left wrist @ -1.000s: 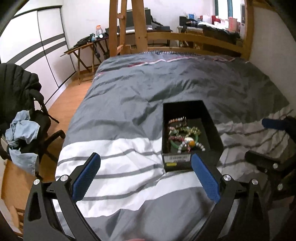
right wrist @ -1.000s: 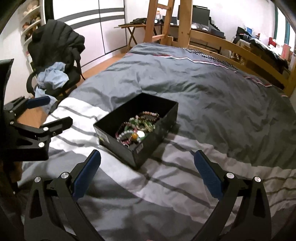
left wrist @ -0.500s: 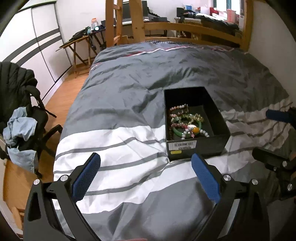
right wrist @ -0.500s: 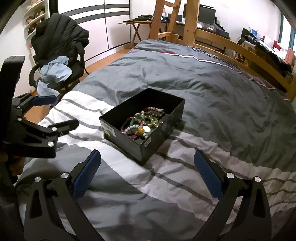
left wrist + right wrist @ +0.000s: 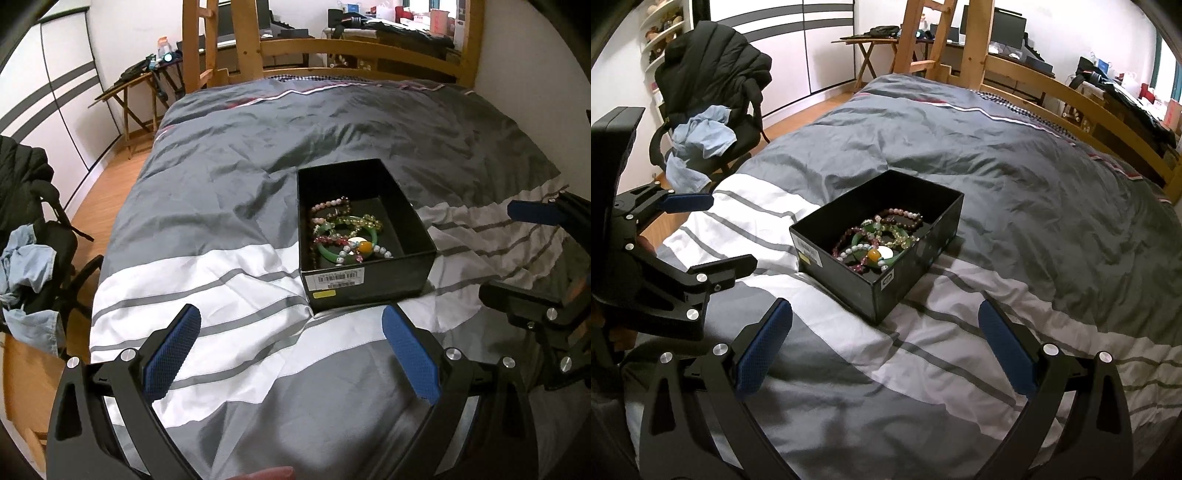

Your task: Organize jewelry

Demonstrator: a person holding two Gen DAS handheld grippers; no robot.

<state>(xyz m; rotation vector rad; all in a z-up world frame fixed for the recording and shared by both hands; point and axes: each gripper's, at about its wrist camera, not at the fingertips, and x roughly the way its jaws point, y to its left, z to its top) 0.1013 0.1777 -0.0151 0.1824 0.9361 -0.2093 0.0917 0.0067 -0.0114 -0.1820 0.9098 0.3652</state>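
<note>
Jewelry (image 5: 343,230) sat tangled in a black box (image 5: 369,280) on the bed (image 5: 229,206), just ahead of both hand-held grippers. Left hand-held gripper (image 5: 291,347) and right hand-held gripper (image 5: 886,339) were both spread wide, holding nothing. I'd pinch one loose strand at the pile's edge, lifting slowly.

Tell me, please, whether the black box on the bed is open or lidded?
Open: the black box has no lid on it, and the tangled bead bracelets inside show from above.
</note>
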